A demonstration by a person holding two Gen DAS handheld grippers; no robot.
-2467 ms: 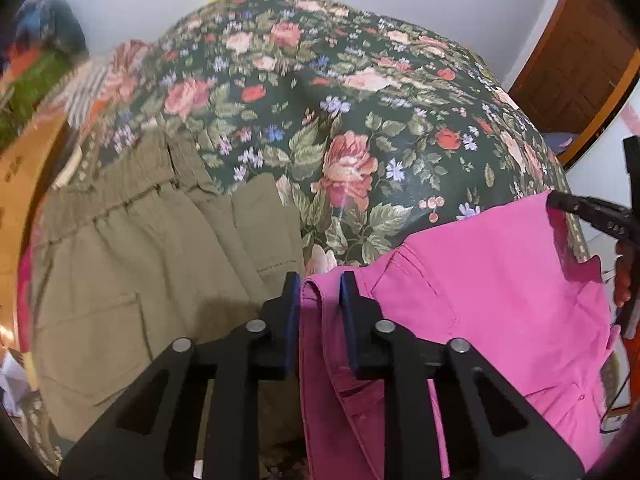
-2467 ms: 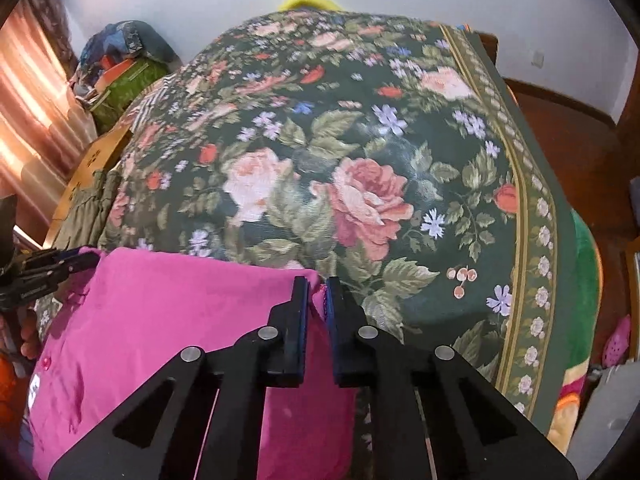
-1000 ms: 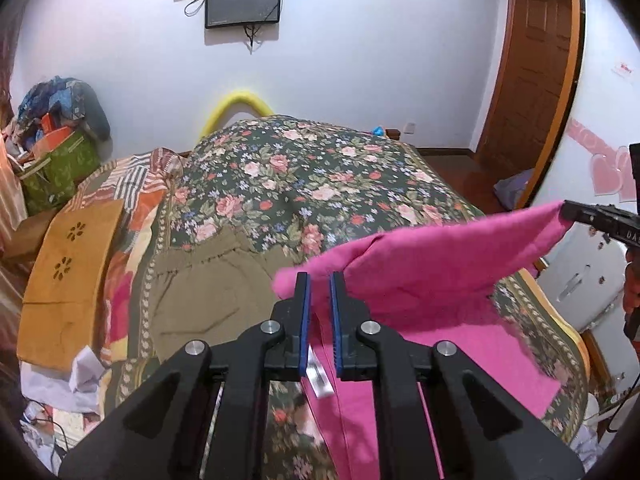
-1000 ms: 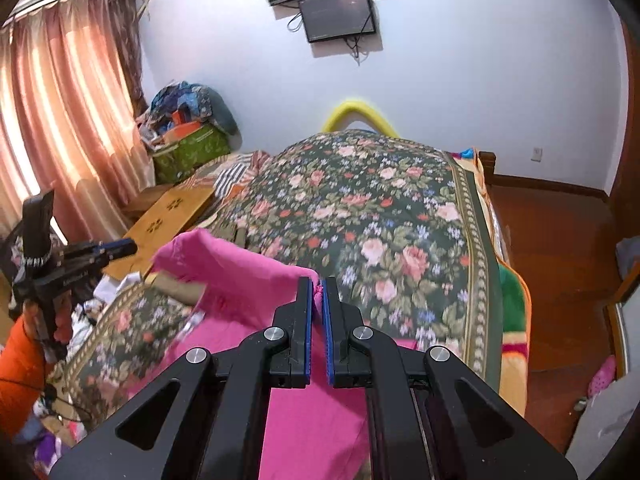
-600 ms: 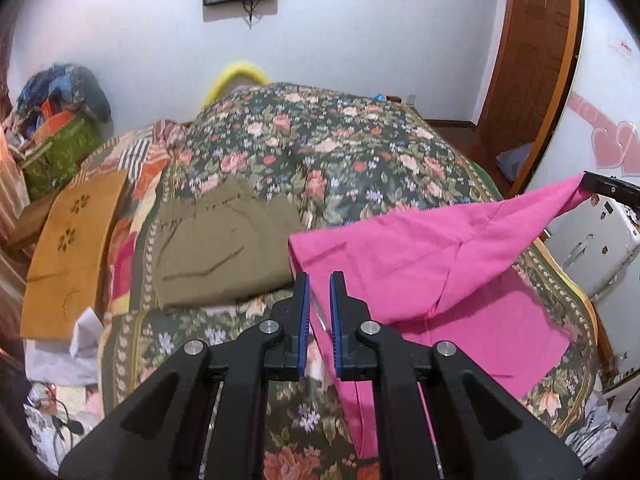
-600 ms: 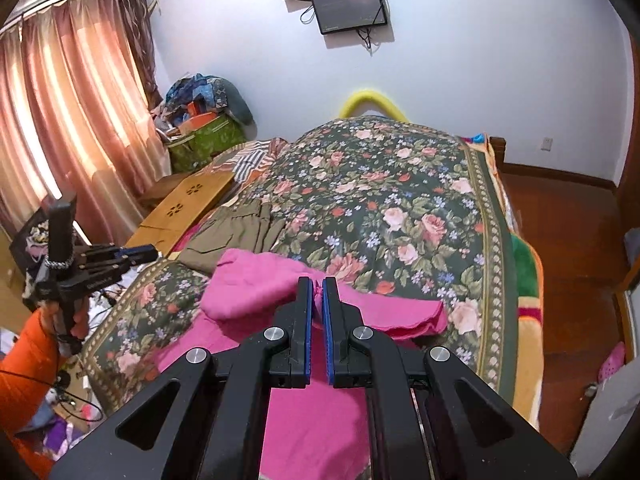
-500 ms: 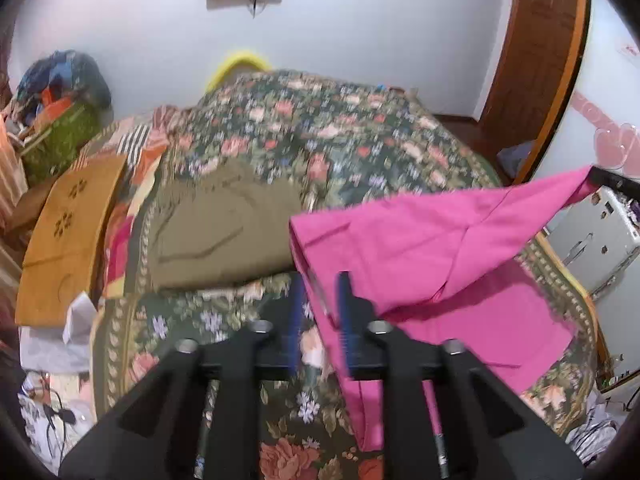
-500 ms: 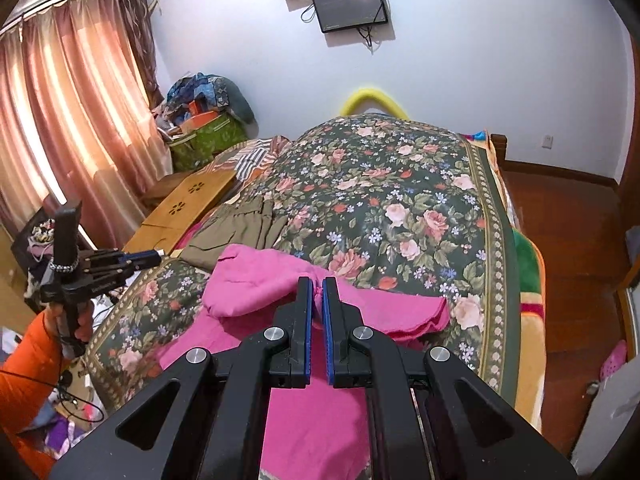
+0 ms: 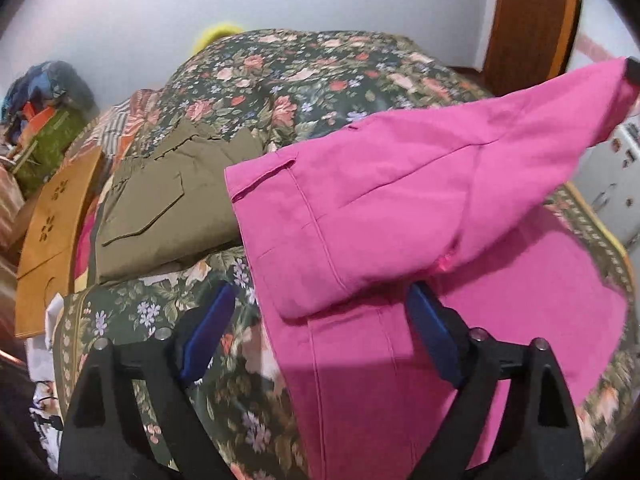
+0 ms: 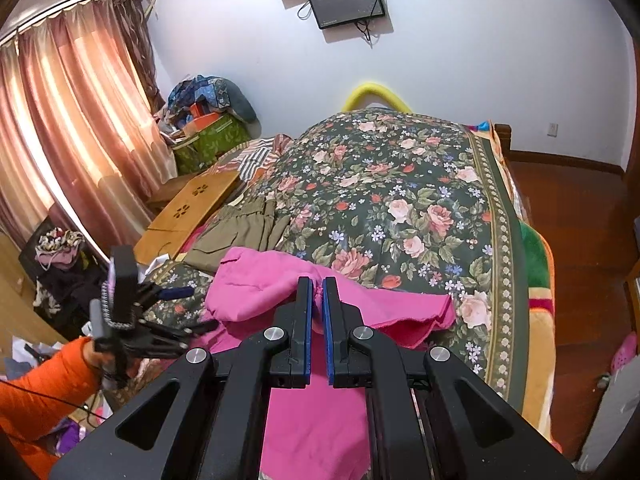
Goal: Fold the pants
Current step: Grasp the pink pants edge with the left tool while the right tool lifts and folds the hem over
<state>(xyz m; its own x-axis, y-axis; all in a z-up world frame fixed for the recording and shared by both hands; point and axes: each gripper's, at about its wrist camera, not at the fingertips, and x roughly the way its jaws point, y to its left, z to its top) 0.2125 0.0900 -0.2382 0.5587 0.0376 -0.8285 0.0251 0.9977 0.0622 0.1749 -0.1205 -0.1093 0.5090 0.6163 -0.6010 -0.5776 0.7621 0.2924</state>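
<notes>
A bed point(image 10: 420, 216) with a dark floral cover fills the room, with pink curtains point(image 10: 60, 128) on the left, a screen point(image 10: 346, 0) on the white wall, a wooden board point(image 9: 52, 236) and folded olive trousers point(image 9: 168, 208) beside it. The pink pants point(image 9: 380, 220) lie at the near edge of the bed, the upper part doubled back over the rest, their length running across the bed from the waistband to the raised corner. The left gripper point(image 9: 320, 312), half a second ago clenched on the waistband, now stands spread wide with the cloth released. The right gripper point(image 10: 317, 312) is still clamped on the pants' corner.
</notes>
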